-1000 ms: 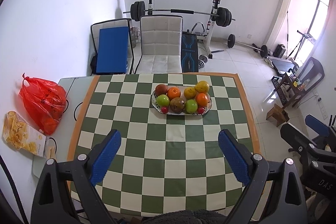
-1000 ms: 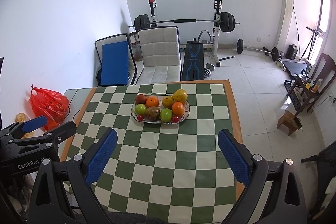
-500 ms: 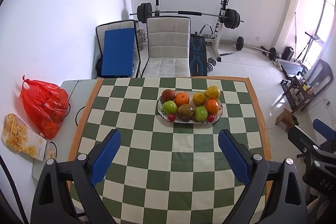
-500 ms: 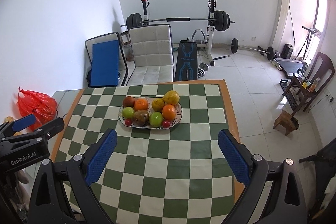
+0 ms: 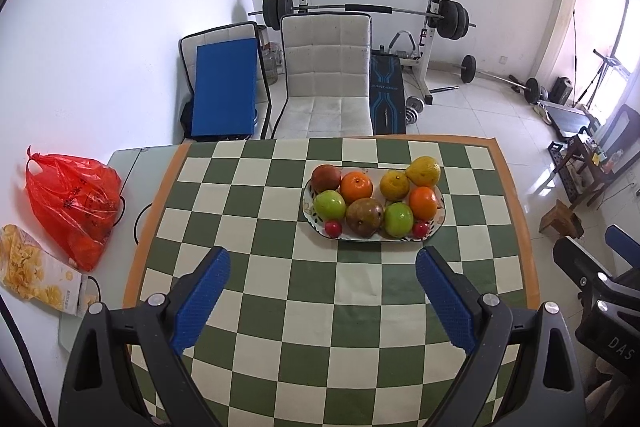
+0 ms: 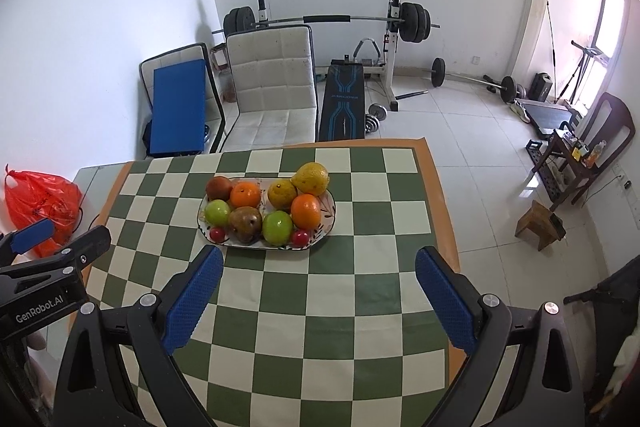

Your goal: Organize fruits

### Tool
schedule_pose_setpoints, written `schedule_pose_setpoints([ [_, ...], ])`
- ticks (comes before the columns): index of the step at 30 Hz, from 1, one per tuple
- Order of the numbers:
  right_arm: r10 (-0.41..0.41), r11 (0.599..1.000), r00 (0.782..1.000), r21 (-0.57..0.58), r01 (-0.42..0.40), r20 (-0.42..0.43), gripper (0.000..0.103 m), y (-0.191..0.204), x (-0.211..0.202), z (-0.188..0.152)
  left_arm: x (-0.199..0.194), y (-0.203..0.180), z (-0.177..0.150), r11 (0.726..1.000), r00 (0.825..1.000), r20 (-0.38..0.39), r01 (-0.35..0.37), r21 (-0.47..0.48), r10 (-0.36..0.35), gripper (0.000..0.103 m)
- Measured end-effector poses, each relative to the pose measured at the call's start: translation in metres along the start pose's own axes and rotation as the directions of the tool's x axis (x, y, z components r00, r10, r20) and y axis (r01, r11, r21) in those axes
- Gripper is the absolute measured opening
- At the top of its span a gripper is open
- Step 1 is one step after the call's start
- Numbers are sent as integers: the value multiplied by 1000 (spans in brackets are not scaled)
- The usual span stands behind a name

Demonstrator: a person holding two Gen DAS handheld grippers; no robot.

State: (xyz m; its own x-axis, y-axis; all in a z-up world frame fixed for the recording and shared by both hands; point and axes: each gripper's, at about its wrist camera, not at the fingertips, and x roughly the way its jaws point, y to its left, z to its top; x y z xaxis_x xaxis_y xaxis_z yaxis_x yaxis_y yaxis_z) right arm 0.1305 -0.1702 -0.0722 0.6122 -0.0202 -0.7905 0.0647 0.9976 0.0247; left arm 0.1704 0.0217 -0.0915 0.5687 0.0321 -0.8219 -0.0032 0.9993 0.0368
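An oval patterned plate (image 5: 441, 218) (image 6: 330, 217) sits on the green-and-white checked tablecloth (image 5: 320, 307). It carries two green apples (image 5: 329, 204), two oranges (image 5: 356, 185), yellow citrus (image 5: 423, 171), brown pears (image 5: 364, 217) and small red fruits (image 5: 333, 228). My left gripper (image 5: 322, 263) hovers open above the cloth, short of the plate, nothing between its blue pads (image 5: 202, 301). My right gripper (image 6: 318, 263) is likewise open and empty, with the plate ahead and slightly left. The left gripper's body (image 6: 44, 267) shows at the right wrist view's left edge.
A red plastic bag (image 5: 72, 205) and a snack packet (image 5: 36, 271) lie on the glass top left of the cloth. Behind the table stand a white chair (image 5: 326, 79), a blue-padded chair (image 5: 224, 91) and a barbell rack (image 5: 436, 19). A wooden stool (image 6: 538, 225) is on the floor at right.
Both grippers have drifted and come closer to the plate, which now looks larger; in the left wrist view it shifted right. Both stayed open and empty.
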Motion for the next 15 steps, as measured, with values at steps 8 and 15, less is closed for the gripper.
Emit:
schedule_pose_setpoints([
  [8,-8,1000,1000,2,8,-22,99,2,21,4,18,2,4,1000,1000,-21,-6,3,7,95],
  [15,-10,1000,1000,0,10,-26,100,2,24,5,22,4,5,1000,1000,-27,0,3,0,97],
])
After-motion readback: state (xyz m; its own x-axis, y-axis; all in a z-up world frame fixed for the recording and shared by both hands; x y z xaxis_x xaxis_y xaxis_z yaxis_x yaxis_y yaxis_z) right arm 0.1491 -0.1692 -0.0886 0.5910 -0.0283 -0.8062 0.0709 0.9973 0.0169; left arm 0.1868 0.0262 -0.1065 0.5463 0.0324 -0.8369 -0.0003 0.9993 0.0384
